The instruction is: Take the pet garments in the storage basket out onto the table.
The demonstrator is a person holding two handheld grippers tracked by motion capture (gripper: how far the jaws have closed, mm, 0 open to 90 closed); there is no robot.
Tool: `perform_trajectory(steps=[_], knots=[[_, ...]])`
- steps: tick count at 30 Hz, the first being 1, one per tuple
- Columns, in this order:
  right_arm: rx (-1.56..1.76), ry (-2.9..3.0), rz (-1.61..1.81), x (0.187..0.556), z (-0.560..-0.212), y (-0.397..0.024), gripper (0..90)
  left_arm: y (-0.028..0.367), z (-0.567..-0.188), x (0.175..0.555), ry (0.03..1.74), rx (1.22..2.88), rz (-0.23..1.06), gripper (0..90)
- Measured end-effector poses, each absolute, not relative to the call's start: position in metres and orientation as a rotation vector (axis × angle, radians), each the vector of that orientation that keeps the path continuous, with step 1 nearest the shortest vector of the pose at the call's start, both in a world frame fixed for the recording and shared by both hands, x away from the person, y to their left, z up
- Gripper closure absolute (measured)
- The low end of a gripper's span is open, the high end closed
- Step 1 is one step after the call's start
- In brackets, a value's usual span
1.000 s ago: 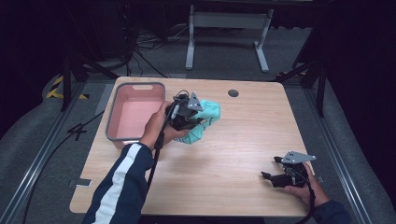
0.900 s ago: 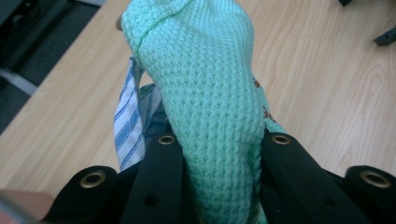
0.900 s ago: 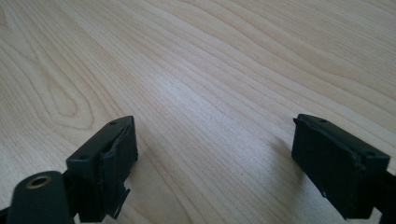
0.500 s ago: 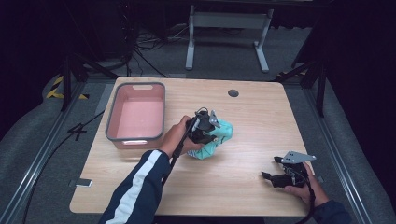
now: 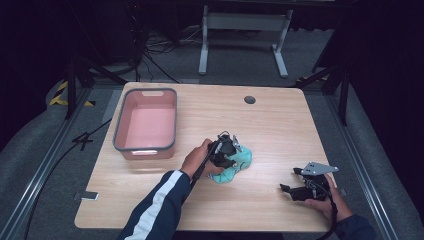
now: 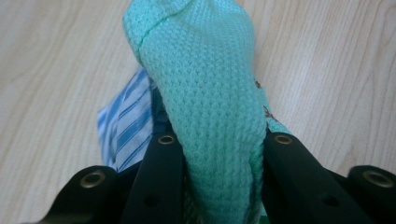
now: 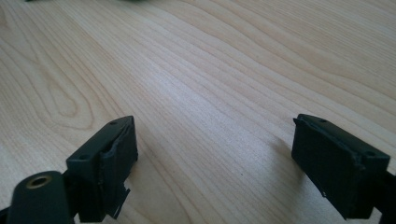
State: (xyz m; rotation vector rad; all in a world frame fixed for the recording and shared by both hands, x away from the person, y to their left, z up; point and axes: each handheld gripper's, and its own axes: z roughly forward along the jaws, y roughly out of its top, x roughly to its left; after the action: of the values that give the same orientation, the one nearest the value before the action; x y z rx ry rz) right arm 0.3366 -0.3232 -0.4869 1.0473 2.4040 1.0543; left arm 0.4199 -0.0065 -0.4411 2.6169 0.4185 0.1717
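Note:
A mint-green knitted cloth (image 6: 205, 79) is pinched between the black jaws of my left gripper (image 6: 219, 140), with a blue-and-white striped cloth (image 6: 123, 128) bunched beside it. In the high view the left gripper (image 5: 226, 151) rests low over the bundle (image 5: 240, 162) on the wooden table (image 5: 280, 130), just front of centre. My right gripper (image 5: 291, 184) lies near the front right edge, held by a hand. In the right gripper view its jaws (image 7: 215, 140) stand wide apart over bare wood, nothing between them.
A pink tub with a grey rim (image 5: 144, 148) stands at the table's left, its inside bare. A dark round cable hole (image 5: 249, 100) sits near the far edge. Beyond the table are a metal stand and cables on the floor.
The left hand has carried the green cloth from beside the tub toward the front middle of the table and lowered it onto the wood. The right gripper has stayed put.

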Motion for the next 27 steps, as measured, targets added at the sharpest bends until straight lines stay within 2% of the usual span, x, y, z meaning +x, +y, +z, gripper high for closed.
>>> perform_trajectory(steps=[9, 14, 16, 17, 21, 27], knots=[[1.047, 2.404, 1.054, 0.337, -0.487, -0.323, 14.8, -0.005, -0.445, 0.418, 0.444, 2.585, 0.127, 70.2], [1.047, 2.404, 1.054, 0.337, -0.487, -0.323, 14.8, -0.001, -0.436, 0.415, 0.427, 2.595, 0.123, 53.2], [1.047, 2.404, 1.054, 0.337, -0.487, -0.323, 14.9, 0.001, -0.432, 0.413, 0.428, 2.577, 0.133, 51.5], [1.047, 2.404, 1.054, 0.337, -0.487, -0.323, 14.9, 0.003, -0.428, 0.411, 0.431, 2.558, 0.139, 42.4], [1.047, 2.404, 1.054, 0.337, -0.487, -0.323, 14.8, 0.005, -0.421, 0.409, 0.423, 2.553, 0.177, 30.6], [1.047, 2.404, 1.055, 0.337, -0.487, -0.323, 14.8, 0.010, -0.411, 0.405, 0.418, 2.547, 0.223, 23.5]])
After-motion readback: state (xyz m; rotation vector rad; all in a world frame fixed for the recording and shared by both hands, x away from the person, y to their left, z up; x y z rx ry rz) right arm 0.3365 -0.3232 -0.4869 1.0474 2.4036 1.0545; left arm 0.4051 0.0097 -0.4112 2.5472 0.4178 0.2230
